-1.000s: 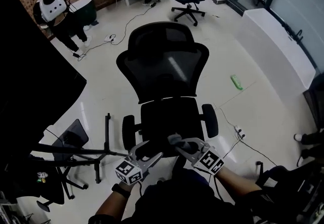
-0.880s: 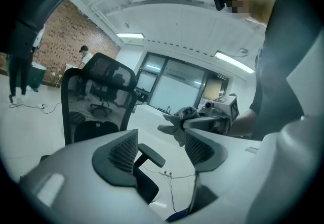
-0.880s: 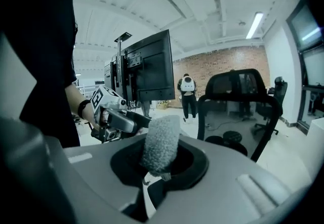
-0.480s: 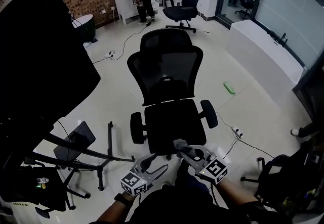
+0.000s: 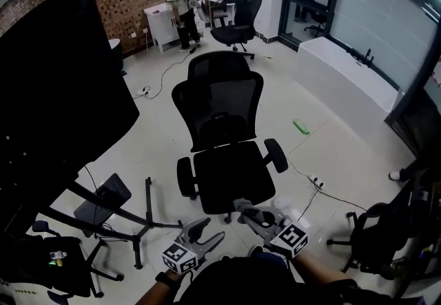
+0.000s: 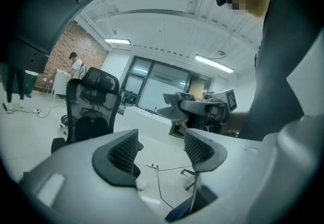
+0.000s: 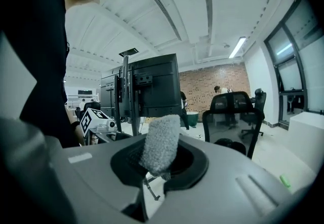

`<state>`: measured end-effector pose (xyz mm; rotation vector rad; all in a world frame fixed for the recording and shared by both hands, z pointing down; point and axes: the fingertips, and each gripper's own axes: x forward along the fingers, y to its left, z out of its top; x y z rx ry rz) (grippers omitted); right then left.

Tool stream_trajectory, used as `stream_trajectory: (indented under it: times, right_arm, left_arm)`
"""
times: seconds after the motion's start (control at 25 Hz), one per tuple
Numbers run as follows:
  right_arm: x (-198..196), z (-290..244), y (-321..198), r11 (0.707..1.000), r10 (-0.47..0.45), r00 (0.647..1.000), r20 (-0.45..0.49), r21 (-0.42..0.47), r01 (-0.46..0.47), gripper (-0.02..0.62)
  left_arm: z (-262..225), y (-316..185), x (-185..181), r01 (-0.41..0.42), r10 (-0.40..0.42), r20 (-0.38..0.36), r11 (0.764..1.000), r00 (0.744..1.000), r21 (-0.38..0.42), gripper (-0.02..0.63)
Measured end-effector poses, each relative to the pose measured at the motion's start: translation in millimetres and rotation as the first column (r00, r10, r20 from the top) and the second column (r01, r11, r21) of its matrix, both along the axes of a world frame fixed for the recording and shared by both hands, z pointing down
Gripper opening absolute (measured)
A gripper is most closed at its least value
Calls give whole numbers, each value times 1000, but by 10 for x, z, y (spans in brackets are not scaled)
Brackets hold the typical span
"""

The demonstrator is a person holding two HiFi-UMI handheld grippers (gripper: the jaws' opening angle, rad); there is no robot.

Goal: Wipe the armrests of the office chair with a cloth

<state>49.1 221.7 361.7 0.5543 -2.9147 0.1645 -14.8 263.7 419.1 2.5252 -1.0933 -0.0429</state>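
**Head view.** The office chair stands on the pale floor facing the person. Its two black armrests flank the seat, one at the view's left and one at the view's right. Both grippers are held low before the seat's front edge and touch neither armrest, so wiping appears not yet begun. The right gripper has its jaws closed on a grey cloth, a narrow fold of which stands up between them in the right gripper view. The left gripper has its jaws apart with nothing between them. Probable hazards: (a) the cloth seems pinched by one small fold, so dragging it along an armrest pad may pull it from the jaws or bunch it, putting hard jaw tips rather than fabric on the pad; (b) the chair presumably rolls and swivels and nothing steadies it, so sideways wiping pressure may turn it away, a fault the empty left gripper could prevent by bracing the seat or the backrest; (c) a power strip and its cable lie on the floor near the chair at the view's right, and the legs of a black stand lie near it at the left, so a rolling chair, or a step towards either armrest, may catch on them.
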Motion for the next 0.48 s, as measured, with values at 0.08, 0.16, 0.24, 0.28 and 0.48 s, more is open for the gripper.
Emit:
stream_trajectory:
  times: [0.08,0.16,0.24,0.28,0.48]
  right_arm:
    - [51,-94,39,1000,5,1000,7,13,-5,35]
    - [130,-134,65,1000,14,1000,22,9,-14,35]
    - [230,-107,98,1000,21,999,41,-2,-21,35]
    - [286,-92,125,1000,24,999,46,-7,-24,35]
    - [496,-87,237,1000,11,1000,28,-15,-11,35]
  left_arm:
    - [-40,47,62,-2,3,-5,1000,1000,11,308]
    - [-81,81,124,-2,2,-3,1000,1000,19,308]
    - [-132,109,177,5,-5,-3,1000,1000,20,308]
    - [-151,130,207,9,-9,-7,1000,1000,22,308]
    - [-241,188,389,10,-9,-13,999,1000,38,307]
